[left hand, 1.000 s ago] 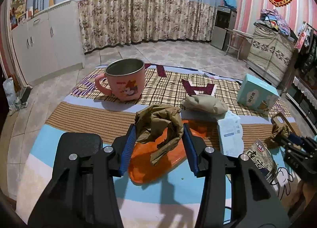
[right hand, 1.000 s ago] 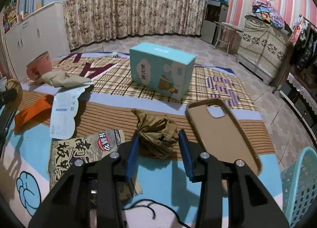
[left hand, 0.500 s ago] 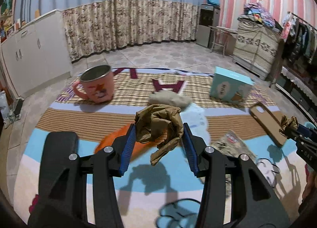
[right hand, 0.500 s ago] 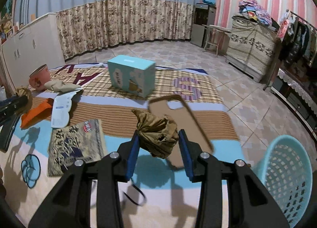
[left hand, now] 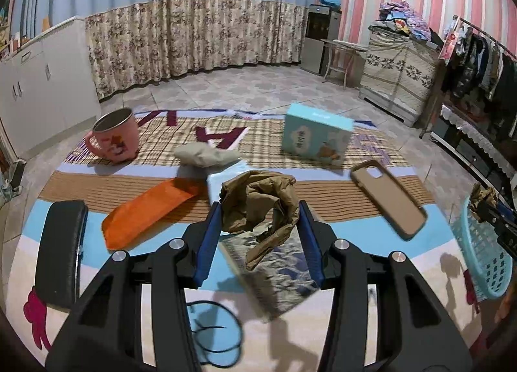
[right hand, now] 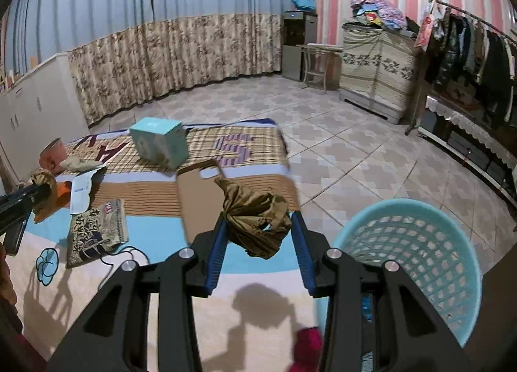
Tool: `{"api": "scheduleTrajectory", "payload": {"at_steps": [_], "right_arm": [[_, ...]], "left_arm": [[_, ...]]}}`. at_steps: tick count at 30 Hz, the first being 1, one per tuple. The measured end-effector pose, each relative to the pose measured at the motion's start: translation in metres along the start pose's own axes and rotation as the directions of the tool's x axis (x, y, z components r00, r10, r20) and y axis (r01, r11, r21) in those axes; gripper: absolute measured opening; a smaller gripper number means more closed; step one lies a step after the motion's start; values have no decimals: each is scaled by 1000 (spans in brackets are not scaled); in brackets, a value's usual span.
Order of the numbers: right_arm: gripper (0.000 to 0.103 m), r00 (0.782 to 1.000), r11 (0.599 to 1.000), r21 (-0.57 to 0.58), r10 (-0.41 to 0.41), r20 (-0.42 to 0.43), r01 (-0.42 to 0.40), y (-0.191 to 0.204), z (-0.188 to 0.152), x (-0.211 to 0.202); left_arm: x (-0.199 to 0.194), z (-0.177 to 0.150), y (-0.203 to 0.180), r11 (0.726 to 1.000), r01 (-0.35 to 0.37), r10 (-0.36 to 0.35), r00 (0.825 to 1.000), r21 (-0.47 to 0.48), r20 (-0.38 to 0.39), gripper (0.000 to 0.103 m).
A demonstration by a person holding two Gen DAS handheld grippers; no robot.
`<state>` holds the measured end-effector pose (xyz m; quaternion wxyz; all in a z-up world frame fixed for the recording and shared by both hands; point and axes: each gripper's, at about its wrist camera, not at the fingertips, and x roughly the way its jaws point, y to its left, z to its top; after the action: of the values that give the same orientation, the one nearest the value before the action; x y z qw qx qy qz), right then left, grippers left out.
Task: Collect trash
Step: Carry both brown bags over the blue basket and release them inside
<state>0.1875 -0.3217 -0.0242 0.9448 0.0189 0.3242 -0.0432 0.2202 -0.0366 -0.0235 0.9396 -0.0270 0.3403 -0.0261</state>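
Between each gripper's fingers: crumpled paper.

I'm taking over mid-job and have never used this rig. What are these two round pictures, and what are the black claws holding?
Each picture comes from a fisheye camera on a hand-held two-finger gripper. In the left view, the left gripper pinches crumpled brown paper above the mat. In the right view, the right gripper pinches another brown wad beside the blue basket. On the mat lie a pink mug, blue box, phone case, orange packet and snack wrapper.
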Motion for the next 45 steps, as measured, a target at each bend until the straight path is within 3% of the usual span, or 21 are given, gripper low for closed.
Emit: {"api": "scheduleTrajectory", "payload": {"at_steps": [13, 23, 33, 45], "right_arm": [[40, 993, 990, 85, -112, 38, 109, -83, -15, -39], [40, 983, 976, 134, -179, 28, 174, -129, -31, -40], [40, 974, 958, 186, -226, 11, 220, -165, -50, -30], [40, 968, 945, 212, -251, -22, 250, -184, -60, -14]], "left_arm": [[-13, -5, -90, 990, 97, -99, 995, 102, 15, 46], [-14, -17, -175, 961, 194, -199, 980, 198, 7, 46], [-8, -37, -253, 910, 278, -287, 958, 307, -16, 46], [-8, -53, -312, 845, 377, -387, 921, 379, -51, 46]]}}
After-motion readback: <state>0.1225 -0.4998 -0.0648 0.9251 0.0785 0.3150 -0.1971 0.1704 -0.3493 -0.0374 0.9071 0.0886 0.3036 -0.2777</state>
